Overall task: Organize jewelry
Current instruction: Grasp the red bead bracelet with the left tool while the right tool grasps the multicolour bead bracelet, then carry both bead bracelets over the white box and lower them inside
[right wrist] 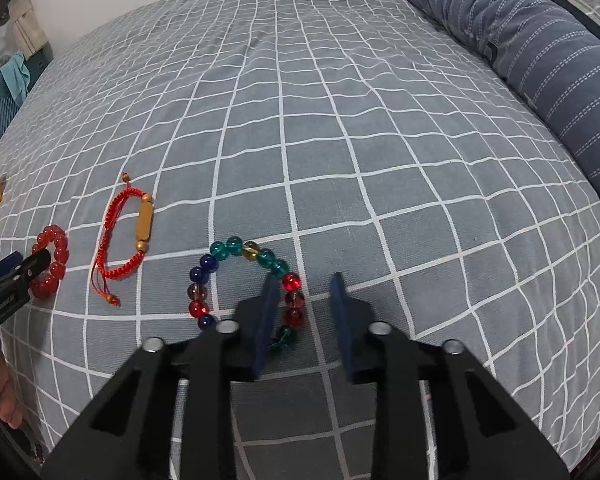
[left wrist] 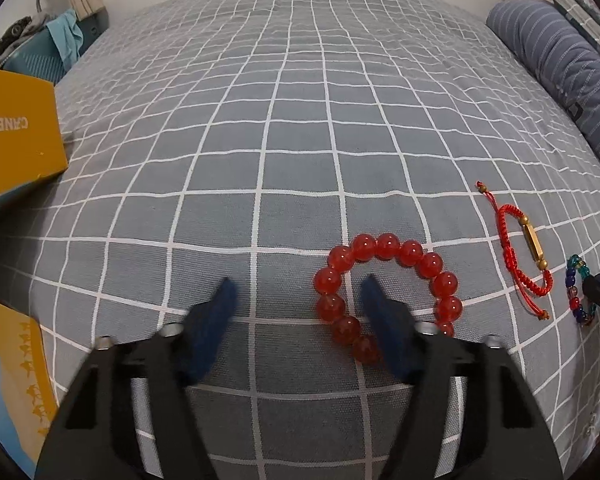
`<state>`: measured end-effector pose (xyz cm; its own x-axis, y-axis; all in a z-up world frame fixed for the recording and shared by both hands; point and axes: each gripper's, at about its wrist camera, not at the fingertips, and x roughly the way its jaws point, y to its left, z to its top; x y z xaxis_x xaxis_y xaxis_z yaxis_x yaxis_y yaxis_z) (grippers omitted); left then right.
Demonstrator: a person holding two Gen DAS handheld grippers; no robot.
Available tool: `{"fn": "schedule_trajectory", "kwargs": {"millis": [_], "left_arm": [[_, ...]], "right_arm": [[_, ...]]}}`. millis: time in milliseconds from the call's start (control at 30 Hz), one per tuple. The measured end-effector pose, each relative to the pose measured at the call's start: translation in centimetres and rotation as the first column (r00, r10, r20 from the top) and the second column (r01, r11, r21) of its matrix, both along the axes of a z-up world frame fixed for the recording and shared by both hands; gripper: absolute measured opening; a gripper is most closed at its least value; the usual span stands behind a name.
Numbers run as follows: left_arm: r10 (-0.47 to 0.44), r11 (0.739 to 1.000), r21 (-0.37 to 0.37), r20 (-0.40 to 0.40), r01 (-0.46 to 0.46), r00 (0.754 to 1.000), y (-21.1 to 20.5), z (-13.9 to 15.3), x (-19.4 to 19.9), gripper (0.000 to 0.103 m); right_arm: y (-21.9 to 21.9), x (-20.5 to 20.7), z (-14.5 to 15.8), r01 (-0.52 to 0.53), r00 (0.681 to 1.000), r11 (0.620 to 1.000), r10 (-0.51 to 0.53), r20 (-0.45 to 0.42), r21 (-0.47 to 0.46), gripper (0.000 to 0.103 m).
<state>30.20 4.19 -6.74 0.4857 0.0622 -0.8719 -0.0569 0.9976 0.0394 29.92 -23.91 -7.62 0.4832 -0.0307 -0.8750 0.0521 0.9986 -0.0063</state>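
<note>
Three bracelets lie in a row on the grey checked bedspread (left wrist: 284, 128). A red bead bracelet (left wrist: 384, 246) lies under my left gripper (left wrist: 298, 290), which is open; its right finger stands inside the ring, its left finger outside. A red cord bracelet (left wrist: 520, 248) with a gold tube lies to the right. A multicoloured bead bracelet (right wrist: 236, 248) lies under my right gripper (right wrist: 306, 284), which is open; its left finger stands inside the ring, and the ring's right side lies between the fingers. The cord bracelet (right wrist: 120, 240) and the red beads (right wrist: 52, 258) also show there.
A yellow box (left wrist: 16, 132) sits on the bed at the left, with a yellow printed piece (left wrist: 20, 368) at the near left edge. A striped blue pillow (right wrist: 540, 64) lies along the right side. A teal basket with cloth (left wrist: 56, 48) stands beyond the far left corner.
</note>
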Motion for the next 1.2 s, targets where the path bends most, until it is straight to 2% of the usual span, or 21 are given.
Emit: {"fn": "schedule_trajectory", "kwargs": {"millis": [100, 133, 467, 1200], "left_arm": [[0.003, 1.000, -0.017, 0.002, -0.003, 1.000, 0.2, 0.2, -0.1, 0.027], [0.010, 1.000, -0.017, 0.001, -0.010, 1.000, 0.3, 0.2, -0.3, 0.016], [0.021, 0.999, -0.043, 0.003, -0.021, 1.000, 0.5, 1.3, -1.0, 0.013], [-0.045, 0.993, -0.106, 0.107, 0.056, 0.993, -0.9, 7.5, -4.8, 0.013]], "right_arm": [[0.3, 0.0, 0.1, -0.003, 1.000, 1.000, 0.003, 0.001, 0.001, 0.011], [0.3, 0.0, 0.1, -0.002, 1.000, 1.000, 0.002, 0.002, 0.001, 0.011], [0.1, -0.4, 1.1, 0.009, 1.000, 1.000, -0.009, 0.026, 0.018, 0.009], [0.5, -3.1, 5.6, 0.008, 0.993, 1.000, -0.011, 0.117, 0.024, 0.009]]}}
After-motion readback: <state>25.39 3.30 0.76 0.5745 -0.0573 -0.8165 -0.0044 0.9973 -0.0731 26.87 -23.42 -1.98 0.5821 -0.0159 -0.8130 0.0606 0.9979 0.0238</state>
